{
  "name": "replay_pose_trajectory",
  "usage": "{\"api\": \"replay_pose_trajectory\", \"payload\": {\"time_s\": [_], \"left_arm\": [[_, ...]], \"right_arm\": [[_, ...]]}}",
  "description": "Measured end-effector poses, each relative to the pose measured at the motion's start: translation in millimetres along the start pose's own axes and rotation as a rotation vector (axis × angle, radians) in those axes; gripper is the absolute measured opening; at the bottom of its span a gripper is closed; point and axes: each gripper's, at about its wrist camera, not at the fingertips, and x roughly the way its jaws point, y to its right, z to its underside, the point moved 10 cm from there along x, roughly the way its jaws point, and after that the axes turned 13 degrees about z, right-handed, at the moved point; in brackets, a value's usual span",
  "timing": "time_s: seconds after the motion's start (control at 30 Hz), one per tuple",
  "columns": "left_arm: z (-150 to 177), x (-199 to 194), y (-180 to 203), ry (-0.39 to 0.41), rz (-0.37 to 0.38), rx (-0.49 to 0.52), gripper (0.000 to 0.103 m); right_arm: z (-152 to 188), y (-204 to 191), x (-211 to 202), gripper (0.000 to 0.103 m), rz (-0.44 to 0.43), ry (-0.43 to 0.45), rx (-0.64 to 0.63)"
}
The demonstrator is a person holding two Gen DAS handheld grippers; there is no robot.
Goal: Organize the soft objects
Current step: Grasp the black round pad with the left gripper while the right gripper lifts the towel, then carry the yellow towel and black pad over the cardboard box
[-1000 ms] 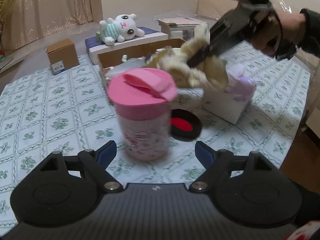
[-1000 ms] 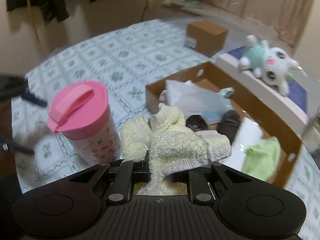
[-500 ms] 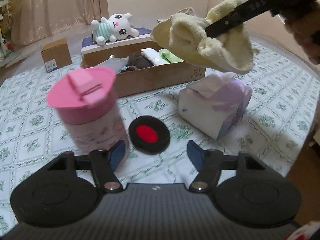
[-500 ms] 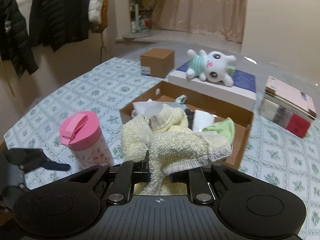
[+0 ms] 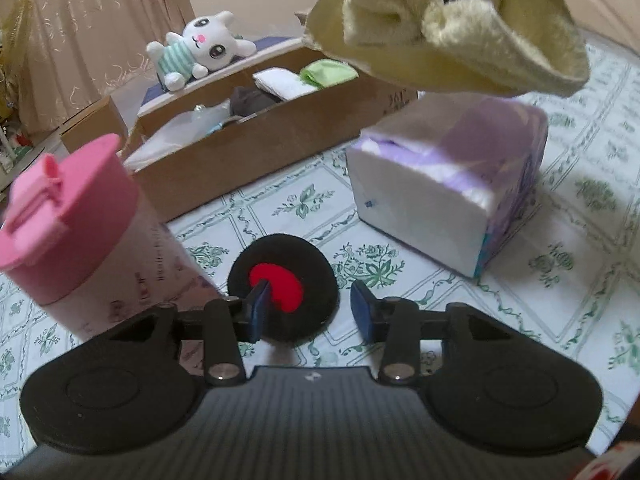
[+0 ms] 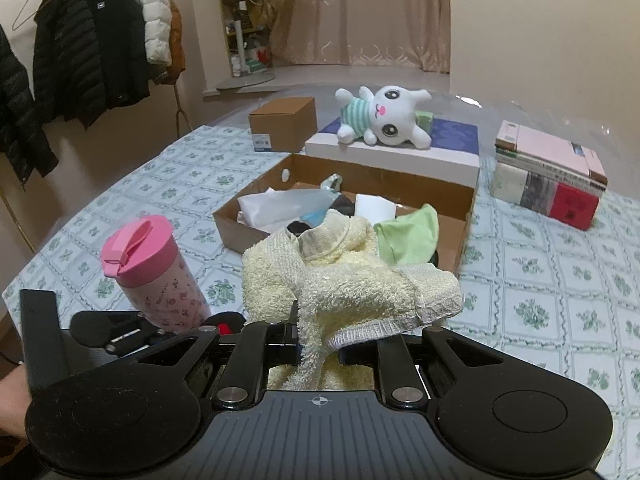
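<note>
The pink-lidded tumbler [image 6: 154,272] carries small printed lettering on its side, too blurred to read; the small brown box [image 6: 283,124] at the far end of the tabletop [image 6: 560,280] has a white label [image 6: 262,143], also unreadable.

Compared with half a second ago, the left gripper [image 5: 306,306] has dropped lower and closer to the black disc with a red centre [image 5: 282,280], which now sits just past its blue fingertips [image 5: 258,300]; its jaws stand wide apart with nothing between them. The tumbler has slid to the left edge of that view. The right gripper [image 6: 318,354] has kept its narrow clamp on the cream towel [image 6: 344,276], which now hangs higher, above the purple tissue pack [image 5: 448,184] in the left wrist view.

In the right wrist view the towel hangs on the near side of the open cardboard box [image 6: 460,228], hiding part of it. Inside lie a green cloth [image 6: 408,232], a white folded cloth [image 6: 374,206], something dark and a plastic bag [image 6: 280,204]. Beyond the box, a white plush toy [image 6: 384,118] lies on a flat white-and-blue box [image 6: 440,148]; a stack of books [image 6: 548,176] sits to the right. Coats [image 6: 88,44] hang on a rack at the far left.
</note>
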Motion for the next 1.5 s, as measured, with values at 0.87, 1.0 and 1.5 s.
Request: {"api": "replay_pose_trajectory", "payload": {"time_s": [0.87,1.0,1.5], "left_arm": [[-7,-48,0,0.058,0.089,-0.132,0.010],[-7,-61,2,0.070,0.104,-0.147,0.010],[-50,-121,-1,0.152,0.171,-0.102,0.010]], "right_arm": [[3,3,-17,0.015,0.027,0.034,0.044],[4,0,-27,0.015,0.034,0.045,0.049],[-4,0,-60,0.015,0.085,0.060,0.025]]}}
